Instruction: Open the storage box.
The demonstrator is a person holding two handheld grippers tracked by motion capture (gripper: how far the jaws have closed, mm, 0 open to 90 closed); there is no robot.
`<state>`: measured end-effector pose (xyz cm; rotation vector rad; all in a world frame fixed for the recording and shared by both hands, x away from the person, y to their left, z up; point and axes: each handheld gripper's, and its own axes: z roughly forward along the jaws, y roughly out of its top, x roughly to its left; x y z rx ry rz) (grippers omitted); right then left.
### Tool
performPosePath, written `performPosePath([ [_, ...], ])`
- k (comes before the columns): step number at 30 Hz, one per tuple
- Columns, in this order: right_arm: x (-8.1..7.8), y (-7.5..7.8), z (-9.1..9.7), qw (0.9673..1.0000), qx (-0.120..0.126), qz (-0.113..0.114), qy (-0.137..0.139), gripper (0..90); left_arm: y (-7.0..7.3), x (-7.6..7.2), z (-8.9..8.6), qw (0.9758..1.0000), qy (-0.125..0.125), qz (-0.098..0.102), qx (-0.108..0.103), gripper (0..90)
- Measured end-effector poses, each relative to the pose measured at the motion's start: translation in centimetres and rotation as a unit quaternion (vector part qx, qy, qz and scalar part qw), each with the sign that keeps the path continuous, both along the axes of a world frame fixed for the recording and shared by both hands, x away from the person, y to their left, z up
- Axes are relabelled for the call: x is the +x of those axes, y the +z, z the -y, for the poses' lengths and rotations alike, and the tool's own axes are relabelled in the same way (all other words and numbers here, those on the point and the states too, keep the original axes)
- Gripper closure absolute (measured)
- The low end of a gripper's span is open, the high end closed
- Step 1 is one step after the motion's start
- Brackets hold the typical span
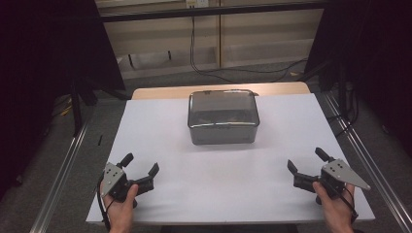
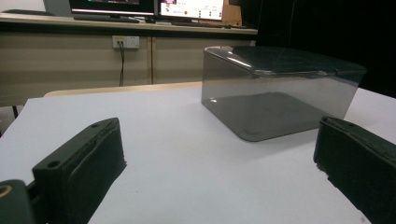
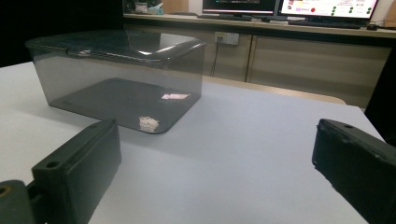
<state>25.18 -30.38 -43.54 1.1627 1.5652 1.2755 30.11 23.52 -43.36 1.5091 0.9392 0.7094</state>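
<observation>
The white table (image 1: 218, 165) is bare except for a smoky clear plastic box (image 1: 222, 116) with its lid on, sitting upper centre of the high view, well apart from both my grippers. My left gripper (image 1: 142, 171) at lower left and right gripper (image 1: 306, 164) at lower right both have their fingers spread wide with nothing between them. I judge the next step is reaching for the box, so I would bring both in evenly from either side, keep the fingers level, and meet the walls below the lid so it does not skid.
</observation>
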Motion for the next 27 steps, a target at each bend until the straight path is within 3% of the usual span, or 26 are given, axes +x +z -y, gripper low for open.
performPosePath([
  [7,0.1,-0.1,-0.2,0.9999,0.001,0.0,0.013,1.1,-0.1,0.2,0.0,0.9999,0.003,-0.011,0.0,2.3],
  [10,0.2,-0.1,-0.4,0.9997,0.002,-0.007,0.022,1.5,-0.3,0.3,-0.1,0.9996,0.006,-0.024,-0.013,2.9],
  [18,0.4,-0.3,-0.6,0.9989,0.014,-0.019,0.041,1.1,-0.2,0.2,0.1,0.9999,-0.001,-0.014,-0.003,2.6],
  [22,0.4,-0.3,-0.9,0.9981,0.003,-0.023,0.057,1.2,-0.2,0.1,0.0,0.9998,-0.007,-0.018,0.004,2.7],
  [27,0.4,-0.3,-1.5,0.9972,0.005,-0.019,0.072,1.2,-0.2,-0.2,0.2,0.9998,-0.012,-0.015,0.005,2.9],
])
